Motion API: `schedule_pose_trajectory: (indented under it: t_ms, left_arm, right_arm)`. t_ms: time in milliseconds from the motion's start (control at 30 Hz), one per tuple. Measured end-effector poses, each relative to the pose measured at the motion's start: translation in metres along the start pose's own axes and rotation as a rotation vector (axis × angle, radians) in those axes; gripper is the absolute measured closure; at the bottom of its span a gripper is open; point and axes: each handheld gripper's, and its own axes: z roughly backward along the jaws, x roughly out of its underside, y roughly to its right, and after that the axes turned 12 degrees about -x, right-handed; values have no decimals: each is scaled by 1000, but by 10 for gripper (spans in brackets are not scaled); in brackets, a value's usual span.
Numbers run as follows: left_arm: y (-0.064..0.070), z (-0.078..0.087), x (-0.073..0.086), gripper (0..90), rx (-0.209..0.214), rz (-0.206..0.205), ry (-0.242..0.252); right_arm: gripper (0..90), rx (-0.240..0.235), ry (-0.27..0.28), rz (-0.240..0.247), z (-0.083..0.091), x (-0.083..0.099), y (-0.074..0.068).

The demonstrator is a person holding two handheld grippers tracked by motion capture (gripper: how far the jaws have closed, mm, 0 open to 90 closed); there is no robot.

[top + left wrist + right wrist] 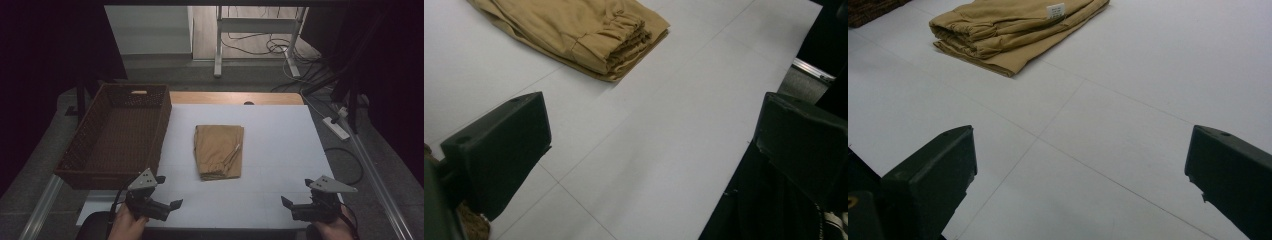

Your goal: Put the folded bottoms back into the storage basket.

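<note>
High view: folded tan trousers (219, 151) lie mid-table (280, 140) beside a wicker basket (116, 134) — left gripper (169, 192) and right gripper (296, 194) both released, empty, well apart.

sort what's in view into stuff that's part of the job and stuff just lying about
Part of the job: folded tan garment, left gripper, right gripper, both open; likely the wicker basket.

Lying about: power strip, floor cables, white desk frame.
</note>
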Motion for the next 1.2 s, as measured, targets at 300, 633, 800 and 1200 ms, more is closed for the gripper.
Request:
schedule_pose_trajectory:
  t_ms: [300, 633, 800, 1200]
  left_arm:
    - [3, -11, -15, 13, -5, -22, 4]
    - [1, -33, -29, 9, 55, -7, -3]
    - [-1, -45, -37, 8, 71, 2, -15]
    - [-9, -78, -59, 7, 59, -22, -23]
  right_arm:
    - [11, -5, -4, -1, 0, 0, 0]
    - [11, -10, -5, 4, 0, 0, 0]
    - [11, -12, -5, 7, 0, 0, 0]
    - [11, -12, -7, 17, 0, 0, -1]
